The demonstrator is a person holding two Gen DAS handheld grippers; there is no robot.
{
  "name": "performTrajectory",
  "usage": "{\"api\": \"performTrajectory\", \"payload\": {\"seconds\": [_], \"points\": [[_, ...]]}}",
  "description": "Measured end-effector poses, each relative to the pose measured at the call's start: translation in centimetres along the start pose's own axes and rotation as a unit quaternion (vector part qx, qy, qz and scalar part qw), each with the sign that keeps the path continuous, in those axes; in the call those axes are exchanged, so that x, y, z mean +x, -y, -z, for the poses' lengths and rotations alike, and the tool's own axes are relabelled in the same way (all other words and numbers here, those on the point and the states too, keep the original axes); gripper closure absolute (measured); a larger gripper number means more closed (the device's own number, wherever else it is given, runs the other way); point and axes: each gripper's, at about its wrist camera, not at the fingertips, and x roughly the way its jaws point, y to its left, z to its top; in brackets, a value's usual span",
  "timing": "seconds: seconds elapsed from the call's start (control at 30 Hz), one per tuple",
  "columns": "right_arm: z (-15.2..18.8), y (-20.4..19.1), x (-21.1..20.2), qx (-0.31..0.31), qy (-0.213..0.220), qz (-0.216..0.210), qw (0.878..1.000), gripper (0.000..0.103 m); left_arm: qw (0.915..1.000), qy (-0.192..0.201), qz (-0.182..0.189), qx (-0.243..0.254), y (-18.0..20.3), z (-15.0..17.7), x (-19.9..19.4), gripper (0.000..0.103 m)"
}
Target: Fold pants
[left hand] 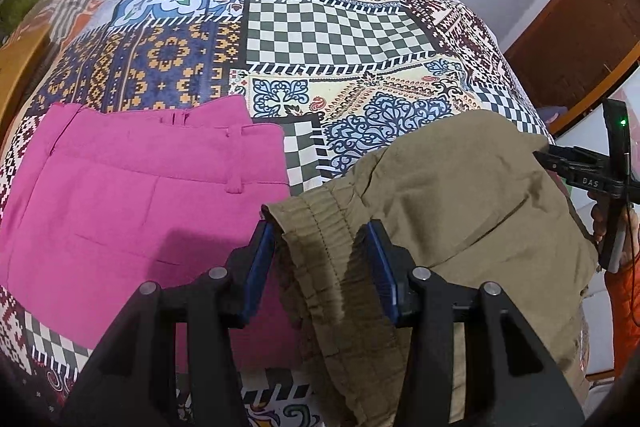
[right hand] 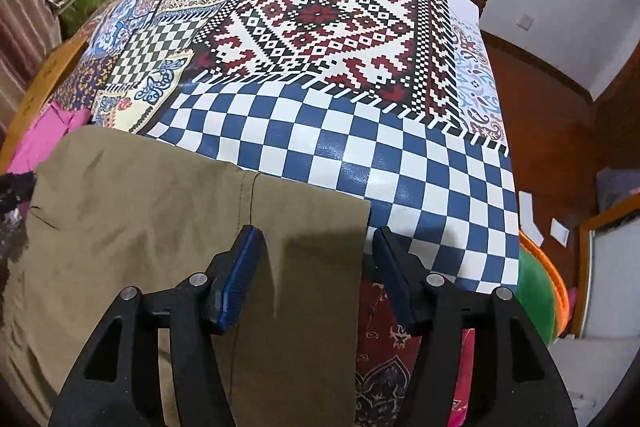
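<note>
Well, khaki pants [left hand: 448,195] btwn spread fingers [left hand: 262,247].

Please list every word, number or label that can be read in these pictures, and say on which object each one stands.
"DAS": pale letters on the black body of the right gripper, seen in the left wrist view.
No readable text on the khaki pants, the pink pants or the patterned tablecloth.

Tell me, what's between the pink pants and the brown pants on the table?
Only bare patterned tablecloth shows between the pink pants and the brown pants, in the left wrist view.
</note>
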Motion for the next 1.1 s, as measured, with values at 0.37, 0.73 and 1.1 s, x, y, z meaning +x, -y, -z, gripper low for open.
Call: {"api": "performTrajectory", "payload": {"seconds": [0.37,0.73,1.1], "points": [[0.3,-1.1,-1.0,0.009,0.051,0.023,0.998,0.093,0.9995,0.006,-0.028,0.015,0.7,-0.5,0.4,0.084],[-2.2,-1.1,-5.5,0.033,0.142,0.054,0.988,0.095,0.9957,0.057,-0.07,0.017,1.4,-1.2,-1.2,0.099],[-2.9,-2.9,-11.0,0.029,0.203,0.037,0.978,0.095,0.9902,0.129,-0.051,0.017,1.8,-2.3,-7.3,0.1]]}}
